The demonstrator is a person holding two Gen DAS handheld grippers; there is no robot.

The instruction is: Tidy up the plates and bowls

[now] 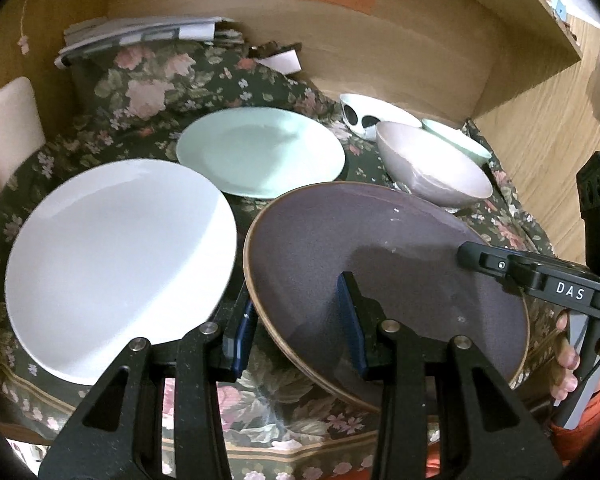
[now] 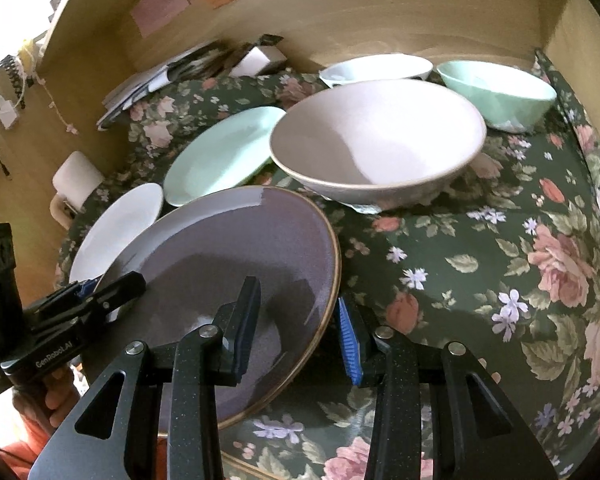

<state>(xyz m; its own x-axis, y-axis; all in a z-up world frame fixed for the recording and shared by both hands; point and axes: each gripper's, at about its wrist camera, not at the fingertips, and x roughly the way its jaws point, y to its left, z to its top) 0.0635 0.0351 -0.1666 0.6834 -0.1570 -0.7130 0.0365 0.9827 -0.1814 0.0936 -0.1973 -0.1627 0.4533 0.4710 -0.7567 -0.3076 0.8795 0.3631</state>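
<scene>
Both grippers straddled opposite rim edges of the purple plate [image 1: 380, 276], which sat tilted above the floral cloth [image 2: 480, 260]: left gripper [image 1: 300, 332] spread, rim between its jaws; right gripper [image 2: 296, 332] likewise spread, not yet clamped. This two-sided placement probably served a balanced lift. Beyond lay the white plate [image 1: 120, 264], mint plate [image 1: 260, 152] and pink bowl [image 2: 376, 140], likely stacking targets.

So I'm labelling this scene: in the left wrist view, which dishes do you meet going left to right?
White plate → mint plate → purple plate → pink bowl. The two bowls behind overlap it, so I leave them out.
</scene>
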